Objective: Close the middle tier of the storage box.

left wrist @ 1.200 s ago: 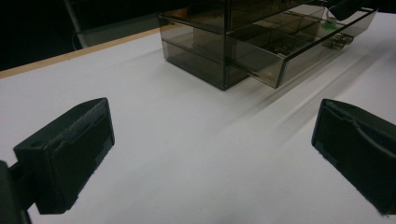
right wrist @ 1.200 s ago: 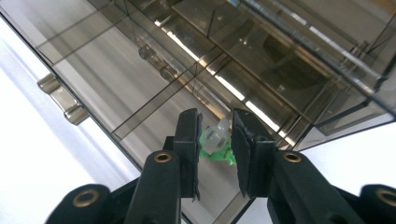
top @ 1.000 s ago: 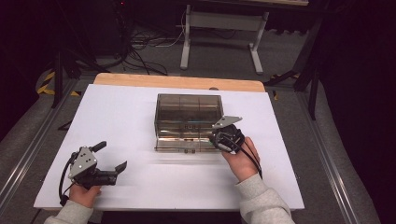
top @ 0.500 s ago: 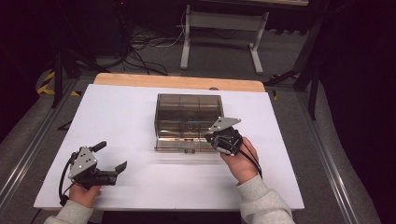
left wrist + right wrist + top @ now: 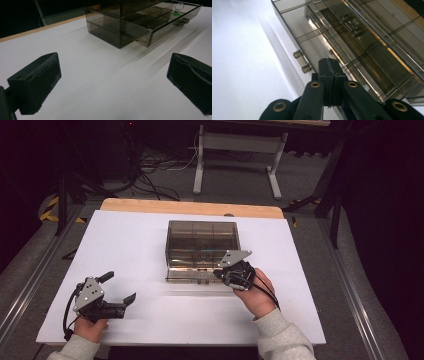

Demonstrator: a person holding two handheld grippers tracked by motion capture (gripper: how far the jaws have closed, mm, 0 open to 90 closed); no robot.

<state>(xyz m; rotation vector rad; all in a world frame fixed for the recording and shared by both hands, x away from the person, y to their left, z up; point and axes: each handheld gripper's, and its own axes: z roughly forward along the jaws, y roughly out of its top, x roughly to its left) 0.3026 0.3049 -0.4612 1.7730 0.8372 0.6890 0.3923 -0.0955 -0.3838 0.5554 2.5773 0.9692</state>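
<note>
High view is fixed above the near table edge, angled forward and down; the whole white table (image 5: pixel 150 245) is taken in from well back, with floor and stands behind. Left gripper view is mounted low on the left gripper (image 5: pixel 112 292), aimed level across the tabletop; the smoked drawer box (image 5: pixel 140 22) is seen well beyond and right of its jaws. Right gripper view is carried on the right gripper (image 5: pixel 329 72), tilted steeply down and very close; the drawer handle (image 5: pixel 301 61) is seen just left of the jaw tips. The drawer box (image 5: pixel 202 250) is shared by all three views.
</note>
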